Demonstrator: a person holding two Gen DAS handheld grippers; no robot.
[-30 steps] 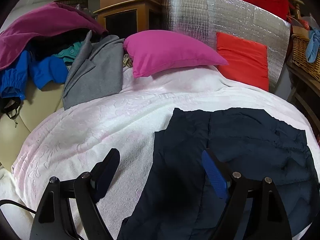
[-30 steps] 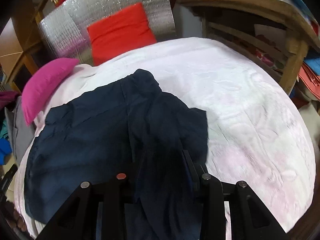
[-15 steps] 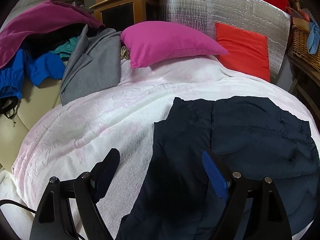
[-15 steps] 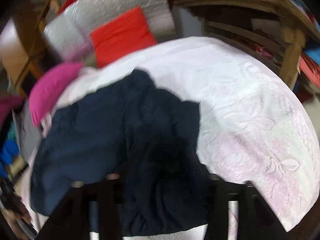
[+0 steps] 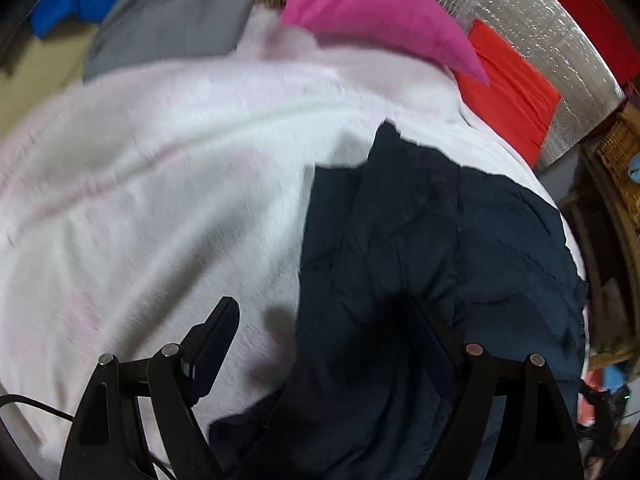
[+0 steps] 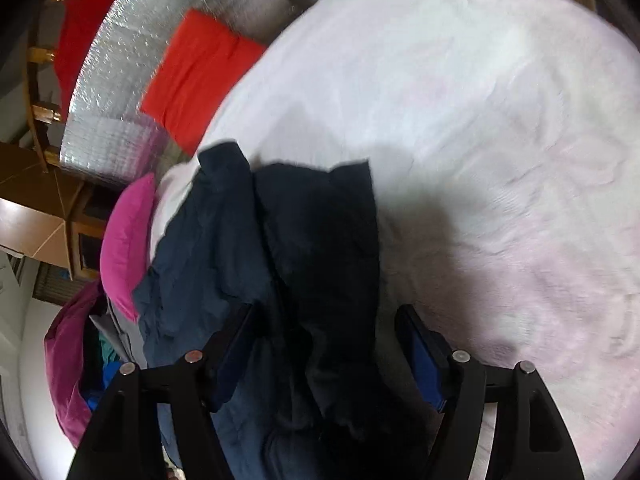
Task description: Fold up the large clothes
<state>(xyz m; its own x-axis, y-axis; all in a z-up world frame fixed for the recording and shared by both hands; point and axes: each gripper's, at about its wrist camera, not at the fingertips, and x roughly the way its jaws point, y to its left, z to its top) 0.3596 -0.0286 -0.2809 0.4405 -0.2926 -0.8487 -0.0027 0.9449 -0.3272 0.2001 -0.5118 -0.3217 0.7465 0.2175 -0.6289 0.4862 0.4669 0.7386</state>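
A large dark navy garment [image 5: 432, 248] lies rumpled on a white bed cover [image 5: 160, 200]. My left gripper [image 5: 324, 336] is open, its jaws wide apart over the garment's left edge, the right finger over dark cloth. In the right wrist view the same garment [image 6: 312, 248] runs up between the jaws of my right gripper [image 6: 328, 340], which is open and wide; cloth hangs or lies between the fingers and no grip shows. The white cover [image 6: 480, 120] fills the right side.
A pink pillow [image 5: 372, 12], a red cushion [image 5: 508, 92] and a silver foil panel [image 5: 560, 52] stand at the head of the bed. Grey and blue clothes [image 5: 172, 12] lie piled at the far left. A wicker basket [image 5: 624, 160] stands at the right.
Both views have tilted and moved closer over the garment, with motion blur. The right camera has rolled, and the garment now looks more bunched beneath it. Both grippers stay open.
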